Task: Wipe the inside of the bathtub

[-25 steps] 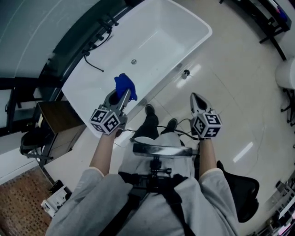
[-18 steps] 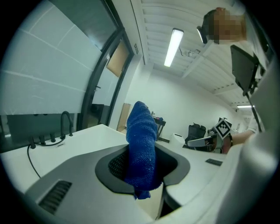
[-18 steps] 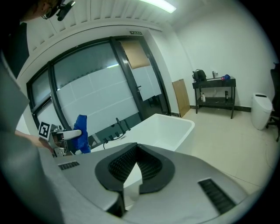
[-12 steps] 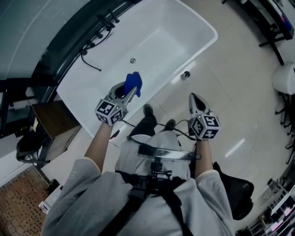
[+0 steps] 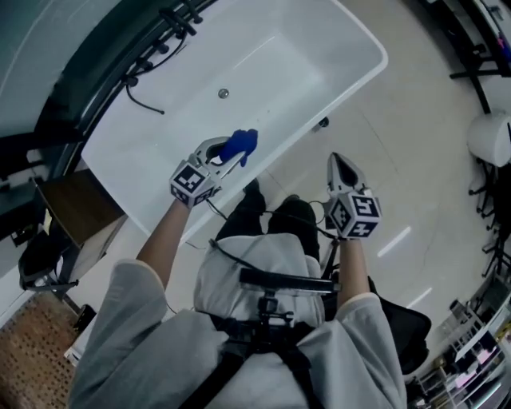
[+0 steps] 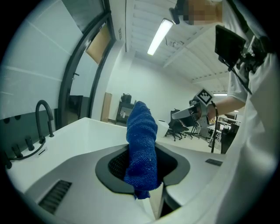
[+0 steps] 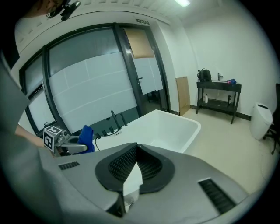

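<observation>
Left gripper (image 5: pixel 227 158) out over the white bathtub (image 5: pixel 335 40), jaws pinched tight on a blue cloth (image 5: pixel 241 144); the cloth sticks out past the jaw tips, its long axis carrying straight on along the gripper's own line, the free end pointing up and to the right in the head view, across the near rim towards the basin; the left gripper view has that same cloth standing up from between the dark pads (image 6: pixel 114 165) as a narrow bunched strip, a short tail hanging below the grip; whether it touches the tub surface, can't tell from here; the tub itself lies on a slant, lower left to upper right, drain (image 5: pixel 223 93) in the floor of it, black tap fittings (image 5: pixel 177 20) on the far edge; the right gripper (image 5: pixel 338 166) sits well apart over the glossy tiled floor (image 5: pixel 415 160), jaws pressed together with nothing between them, pointing roughly up the frame beside the tub.
</observation>
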Tool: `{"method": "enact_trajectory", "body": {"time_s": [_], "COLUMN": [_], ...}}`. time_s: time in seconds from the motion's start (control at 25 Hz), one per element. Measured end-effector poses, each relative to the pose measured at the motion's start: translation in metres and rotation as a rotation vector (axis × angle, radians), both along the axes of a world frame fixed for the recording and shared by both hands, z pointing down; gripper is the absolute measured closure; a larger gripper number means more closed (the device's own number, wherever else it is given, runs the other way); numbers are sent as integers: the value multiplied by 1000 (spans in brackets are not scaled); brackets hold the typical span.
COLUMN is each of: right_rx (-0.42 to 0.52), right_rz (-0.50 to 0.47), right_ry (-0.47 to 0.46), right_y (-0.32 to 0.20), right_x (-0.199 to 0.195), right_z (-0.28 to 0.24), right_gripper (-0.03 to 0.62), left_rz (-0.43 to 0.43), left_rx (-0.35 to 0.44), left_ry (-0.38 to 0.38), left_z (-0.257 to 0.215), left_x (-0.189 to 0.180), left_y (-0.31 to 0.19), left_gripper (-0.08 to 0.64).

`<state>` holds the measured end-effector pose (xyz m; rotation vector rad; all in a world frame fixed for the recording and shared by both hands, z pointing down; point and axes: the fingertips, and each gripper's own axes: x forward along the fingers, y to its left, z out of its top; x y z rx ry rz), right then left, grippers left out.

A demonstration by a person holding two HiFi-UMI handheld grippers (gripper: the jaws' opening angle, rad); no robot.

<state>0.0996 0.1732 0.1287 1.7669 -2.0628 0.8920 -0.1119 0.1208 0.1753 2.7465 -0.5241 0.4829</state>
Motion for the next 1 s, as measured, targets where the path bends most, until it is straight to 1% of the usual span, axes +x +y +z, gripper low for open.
{"method": "enact_trajectory", "body": {"time_s": [0.12, 0.24, 0.4, 0.56, 0.68, 0.84, 1.0], "right_rx": [-16, -28, -33, -29, -26, 4, 5], "right_rz": [-24, -55, -107, -172, -224, -334, -435], "right_ry": [15, 14, -9, -2, 8, -22, -56], "right_y": [-20, -45, -81, -125, -155, -193, -222], "right_x": [-4, -8, -4, -2, -3, -4, -14], "right_z": [17, 39, 86, 135, 166, 202, 231], "right_gripper": [583, 583, 583, 583, 583, 583, 583], "left_rz": [28, 42, 44, 90, 115, 192, 270], "left_rx": [-28, -38, -40, -44, -53, -48, -51], "left_ry": [-35, -59, -83, -101, -97, -118, -111], "left_z": [23, 48, 89, 138, 174, 225, 256], "left_x": [4, 8, 25, 44, 56, 78, 92], "left_y": [-4, -10, -21, -29, -32, -32, -27], "left_gripper": [439, 439, 439, 439, 439, 439, 439]}}
